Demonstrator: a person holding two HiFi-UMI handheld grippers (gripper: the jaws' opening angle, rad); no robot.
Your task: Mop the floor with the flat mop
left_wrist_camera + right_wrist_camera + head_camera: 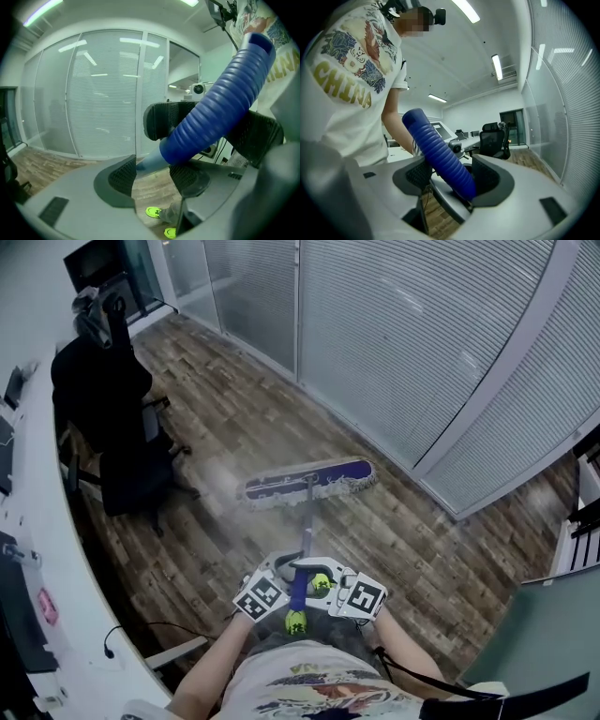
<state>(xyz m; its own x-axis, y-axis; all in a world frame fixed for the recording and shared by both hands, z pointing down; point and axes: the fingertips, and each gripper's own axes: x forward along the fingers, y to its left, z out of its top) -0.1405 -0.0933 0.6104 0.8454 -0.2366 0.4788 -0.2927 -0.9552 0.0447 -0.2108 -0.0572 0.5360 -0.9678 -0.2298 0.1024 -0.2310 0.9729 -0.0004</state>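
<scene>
Head view: a flat mop with a purple fringed pad [311, 481] is seen lying on the brown wood-plank floor [253, 427], ahead of the person and near a black office chair [127, 460]. Its blue ribbed handle [298, 589] is gripped by both the left gripper [279, 570] and the right gripper [330, 574], held side by side. Each pair of fingers [123, 176] [490, 177] is closed on it.

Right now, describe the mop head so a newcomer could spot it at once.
Start at the blind-covered glass wall and drop to the wooden floor before it. There lies the mop head, at the foot of the mop handle. It is the only long, flat, purple strip; the black office chair to its left stands tall.
</scene>
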